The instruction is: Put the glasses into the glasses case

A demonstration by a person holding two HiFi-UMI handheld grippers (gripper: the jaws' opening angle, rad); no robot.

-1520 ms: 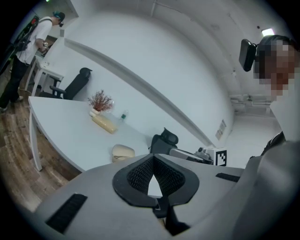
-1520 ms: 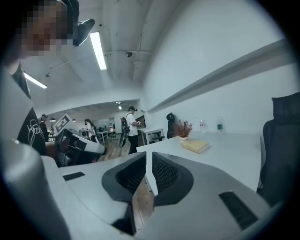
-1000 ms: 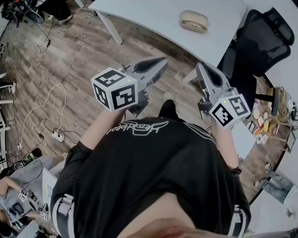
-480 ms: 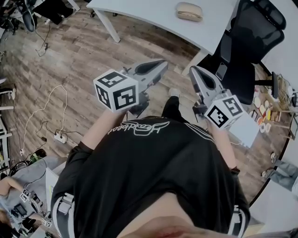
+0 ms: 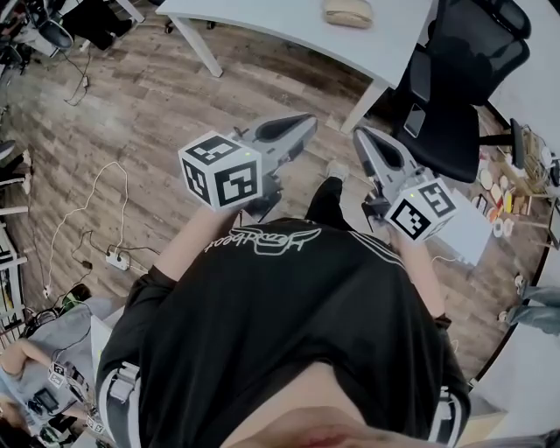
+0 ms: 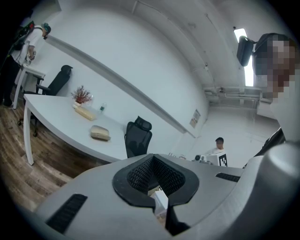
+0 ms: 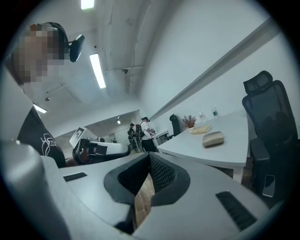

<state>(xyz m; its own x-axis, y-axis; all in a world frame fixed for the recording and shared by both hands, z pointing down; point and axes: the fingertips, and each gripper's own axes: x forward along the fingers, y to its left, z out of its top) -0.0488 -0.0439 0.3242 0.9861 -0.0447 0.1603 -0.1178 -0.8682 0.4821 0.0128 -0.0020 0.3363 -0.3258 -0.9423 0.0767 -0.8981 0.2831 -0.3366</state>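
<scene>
Count: two tongs, one case, one worktop, one office chair (image 5: pixel 459 79). The left tongs (image 5: pixel 302 122) and right tongs (image 5: pixel 363 138) are each closed and empty, held at chest height, probably in transit. The beige glasses case (image 5: pixel 348 12) lies on the worktop (image 5: pixel 280 26), well apart. No glasses are visible.

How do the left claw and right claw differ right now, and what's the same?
In the head view, the left claw points up-right over the wood floor; the right claw points up-left, near the black chair. The left claw's marker cube looks bigger than the right claw's. Both claws are shut, empty, and well short of the tan case on the table.
</scene>
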